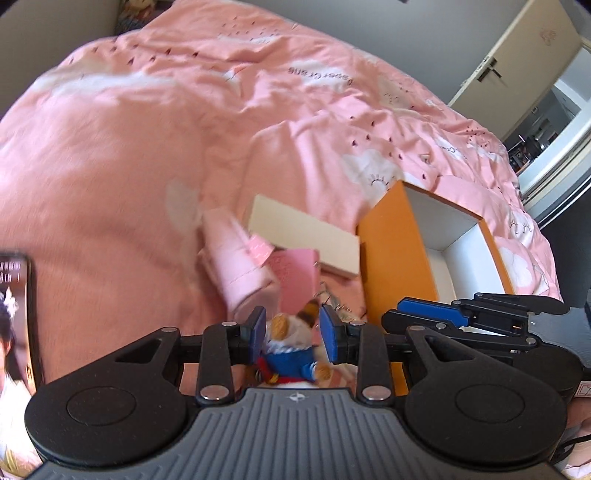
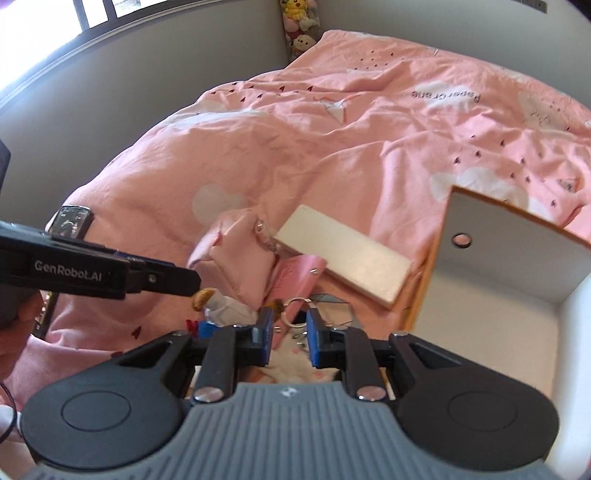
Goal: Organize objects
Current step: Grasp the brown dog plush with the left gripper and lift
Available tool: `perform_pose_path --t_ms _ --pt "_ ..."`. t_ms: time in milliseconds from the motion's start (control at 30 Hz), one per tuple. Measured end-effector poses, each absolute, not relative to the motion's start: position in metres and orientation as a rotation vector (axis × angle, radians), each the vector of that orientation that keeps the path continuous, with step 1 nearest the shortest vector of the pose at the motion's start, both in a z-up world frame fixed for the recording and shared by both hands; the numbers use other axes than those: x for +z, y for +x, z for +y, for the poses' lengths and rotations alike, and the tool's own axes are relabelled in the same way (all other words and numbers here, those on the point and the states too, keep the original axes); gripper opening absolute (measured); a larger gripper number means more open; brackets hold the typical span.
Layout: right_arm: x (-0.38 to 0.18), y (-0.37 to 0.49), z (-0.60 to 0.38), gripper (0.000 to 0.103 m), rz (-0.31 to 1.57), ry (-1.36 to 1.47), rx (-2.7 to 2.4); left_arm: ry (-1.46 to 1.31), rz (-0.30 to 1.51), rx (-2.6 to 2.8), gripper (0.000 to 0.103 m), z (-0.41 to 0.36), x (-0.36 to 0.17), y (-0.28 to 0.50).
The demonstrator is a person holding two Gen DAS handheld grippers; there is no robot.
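Nearest in the left wrist view, the left gripper (image 1: 291,334) has its blue-padded jaws spread apart, one on each side of a small plush toy with orange-and-white fur and a blue-and-red outfit (image 1: 291,350); whether the pads touch it cannot be told. In the right wrist view the right gripper (image 2: 290,332) is likewise parted, its blue pads on either side of a round metal key ring (image 2: 297,314) without pinching it. The ring lies over a white fabric piece with small pink prints (image 2: 295,360) on the bedding.

Just beyond the toy sits a soft pale pink fabric pouch (image 1: 236,266), with a flat pink leather key holder (image 1: 295,280) leaning against it. Behind those lies a long flat cream-white rectangular box (image 1: 306,236), touching the orange side of an open orange cardboard box with a white interior (image 1: 399,258), which stands to the right. Its inside wall fills the right of the right wrist view.

A black smartphone with a lit screen (image 1: 14,317) rests at the far left. Everything sits on a wrinkled pink duvet with white clouds (image 1: 147,129). Farther off, a cream door (image 1: 517,59) stands ajar, and plush toys (image 2: 299,22) sit in the far corner by the grey wall
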State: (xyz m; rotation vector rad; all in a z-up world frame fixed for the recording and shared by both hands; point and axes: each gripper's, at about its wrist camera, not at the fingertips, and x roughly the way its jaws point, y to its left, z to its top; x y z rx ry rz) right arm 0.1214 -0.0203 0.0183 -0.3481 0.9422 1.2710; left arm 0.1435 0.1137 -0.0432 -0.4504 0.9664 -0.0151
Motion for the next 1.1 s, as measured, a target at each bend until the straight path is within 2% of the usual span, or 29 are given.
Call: perform_pose_path --t_ms 100,267,333,500,600,767,800,833,867,1100 --pt "0.011 0.112 -0.013 0.020 0.965 -0.354 1.280 -0.470 0.986 -0.036 0.039 0.115 -0.053 0.141" --pt "0.002 0.107 -0.014 0.020 0.950 -0.391 1.223 -0.425 1.029 -0.100 0.063 0.099 -0.062 0.135" --pt "0.001 0.110 -0.015 0.020 0.955 -0.387 1.206 -0.389 1.045 -0.118 0.069 0.090 -0.066 0.133" --pt "-0.002 0.114 -0.020 0.020 0.940 -0.408 1.155 -0.321 1.091 -0.088 0.073 0.072 -0.078 0.134" --pt "-0.003 0.118 -0.025 0.020 0.958 -0.374 1.144 -0.262 1.111 -0.086 0.080 0.061 -0.085 0.133" --pt "-0.005 0.123 -0.029 0.021 0.971 -0.356 1.121 -0.159 1.124 -0.057 0.079 0.050 -0.095 0.135" --pt "-0.005 0.122 -0.030 0.022 0.972 -0.353 1.118 -0.146 1.130 -0.046 0.076 0.049 -0.097 0.135" --pt "-0.005 0.122 -0.030 0.022 0.973 -0.352 1.116 -0.135 1.132 -0.038 0.067 0.050 -0.099 0.134" --pt "-0.005 0.122 -0.031 0.025 0.975 -0.352 1.117 -0.132 1.133 -0.035 0.064 0.051 -0.101 0.134" --pt "-0.006 0.115 -0.029 0.026 0.981 -0.375 1.129 -0.195 1.079 -0.020 0.057 0.072 -0.083 0.118"
